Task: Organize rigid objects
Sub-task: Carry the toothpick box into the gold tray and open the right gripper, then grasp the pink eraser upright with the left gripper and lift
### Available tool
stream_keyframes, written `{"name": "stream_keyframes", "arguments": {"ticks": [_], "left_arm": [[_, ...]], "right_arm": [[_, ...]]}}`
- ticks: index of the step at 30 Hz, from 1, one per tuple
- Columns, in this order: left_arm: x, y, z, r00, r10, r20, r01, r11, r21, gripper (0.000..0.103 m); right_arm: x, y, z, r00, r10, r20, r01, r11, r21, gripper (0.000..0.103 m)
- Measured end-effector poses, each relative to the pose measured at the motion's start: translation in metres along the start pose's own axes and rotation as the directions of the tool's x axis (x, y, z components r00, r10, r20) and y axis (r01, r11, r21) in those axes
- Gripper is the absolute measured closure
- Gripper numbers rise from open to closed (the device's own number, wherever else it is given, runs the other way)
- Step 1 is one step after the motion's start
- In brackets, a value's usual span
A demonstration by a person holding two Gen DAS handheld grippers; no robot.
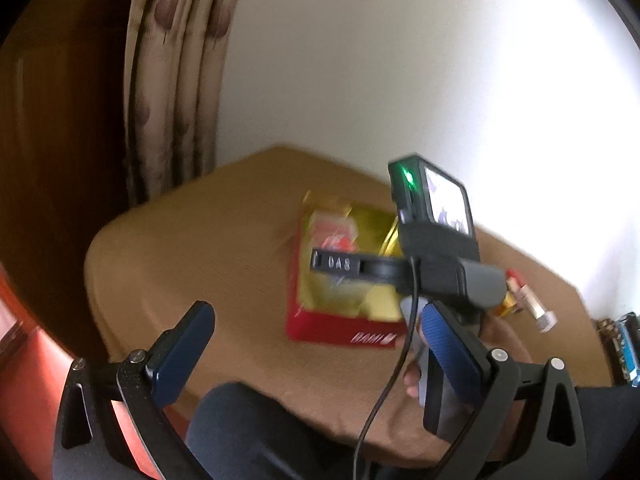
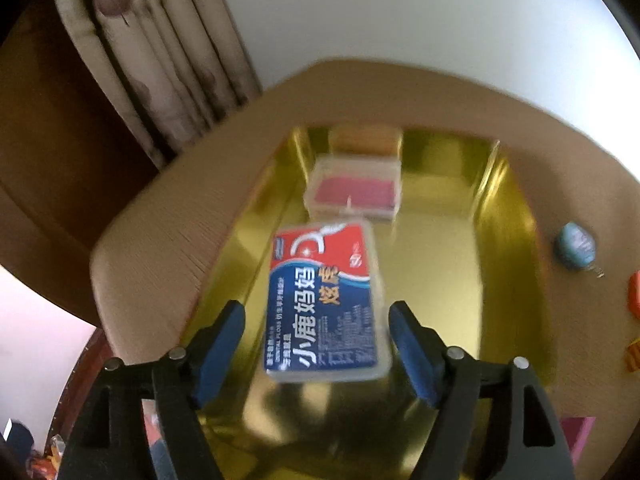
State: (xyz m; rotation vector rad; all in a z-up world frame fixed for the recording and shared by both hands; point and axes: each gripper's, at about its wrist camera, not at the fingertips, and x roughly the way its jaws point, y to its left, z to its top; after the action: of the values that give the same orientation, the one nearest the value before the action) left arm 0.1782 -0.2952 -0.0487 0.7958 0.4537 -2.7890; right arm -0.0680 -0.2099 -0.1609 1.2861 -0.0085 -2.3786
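Note:
A red box with a gold lining [image 1: 344, 328] sits on the tan table; in the right wrist view its gold inside [image 2: 440, 264] fills the middle. A red and blue dental floss case [image 2: 326, 304] hangs blurred over the gold floor, between the fingers of my right gripper [image 2: 318, 344], which is open and apart from it. A clear case with red contents [image 2: 354, 192] lies at the box's far end. My right gripper also shows in the left wrist view [image 1: 396, 268], over the box. My left gripper [image 1: 316, 344] is open and empty, above the table's near edge.
A lipstick and a small white-capped item [image 1: 532, 300] lie right of the box. A blue round object [image 2: 576, 246] and orange items [image 2: 634, 296] lie on the table [image 2: 160, 232] at right. A curtain [image 1: 172, 80] and a white wall stand behind.

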Motion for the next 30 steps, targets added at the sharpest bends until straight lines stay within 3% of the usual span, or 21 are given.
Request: {"name": "stream_keyframes", "arguments": {"ticks": [2, 5, 7, 10, 12, 15, 18, 21, 24, 27, 30], "left_arm": [[-0.012, -0.007, 0.003, 0.997, -0.045, 0.066, 0.043, 0.999, 0.029, 0.001], [-0.022, -0.024, 0.002, 0.986, -0.109, 0.128, 0.097, 0.991, 0.093, 0.001], [-0.015, -0.035, -0.001, 0.987, -0.13, 0.09, 0.117, 0.984, 0.137, 0.001], [-0.001, -0.052, -0.01, 0.988, -0.153, 0.013, 0.148, 0.971, 0.188, 0.001], [0.009, -0.068, -0.018, 0.986, -0.167, -0.021, 0.168, 0.962, 0.217, 0.001], [0.028, -0.101, -0.035, 0.975, -0.197, -0.104, 0.218, 0.936, 0.277, 0.001], [0.058, -0.138, -0.051, 0.958, -0.212, -0.192, 0.266, 0.909, 0.322, 0.001], [0.089, -0.17, -0.069, 0.943, -0.207, -0.261, 0.291, 0.894, 0.34, 0.001], [0.114, -0.196, -0.087, 0.931, -0.206, -0.301, 0.313, 0.875, 0.37, 0.002], [0.136, -0.209, -0.098, 0.937, -0.163, -0.309, 0.28, 0.879, 0.385, 0.008], [0.157, -0.214, -0.099, 0.935, -0.112, -0.336, 0.24, 0.899, 0.367, 0.018]], "right_arm": [[-0.029, -0.009, -0.002, 0.997, 0.03, 0.066, -0.03, 1.0, -0.004, 0.026], [-0.084, -0.052, -0.012, 0.987, -0.008, 0.162, -0.004, 0.997, 0.072, 0.026], [-0.118, -0.089, -0.024, 0.977, -0.048, 0.209, 0.02, 0.99, 0.136, 0.025], [-0.175, -0.162, -0.066, 0.942, -0.237, 0.236, 0.181, 0.954, 0.238, 0.024], [-0.197, -0.201, -0.096, 0.93, -0.3, 0.214, 0.226, 0.923, 0.31, 0.024], [-0.23, -0.267, -0.165, 0.906, -0.399, 0.143, 0.301, 0.843, 0.447, 0.024], [-0.248, -0.304, -0.223, 0.883, -0.463, 0.083, 0.357, 0.776, 0.52, 0.024], [-0.259, -0.325, -0.262, 0.883, -0.465, 0.068, 0.333, 0.723, 0.606, 0.024], [-0.266, -0.331, -0.281, 0.893, -0.442, 0.079, 0.291, 0.704, 0.648, 0.024], [-0.271, -0.334, -0.271, 0.904, -0.413, 0.11, 0.243, 0.708, 0.663, 0.024], [-0.283, -0.324, -0.256, 0.907, -0.389, 0.161, 0.211, 0.752, 0.625, 0.024]]}}
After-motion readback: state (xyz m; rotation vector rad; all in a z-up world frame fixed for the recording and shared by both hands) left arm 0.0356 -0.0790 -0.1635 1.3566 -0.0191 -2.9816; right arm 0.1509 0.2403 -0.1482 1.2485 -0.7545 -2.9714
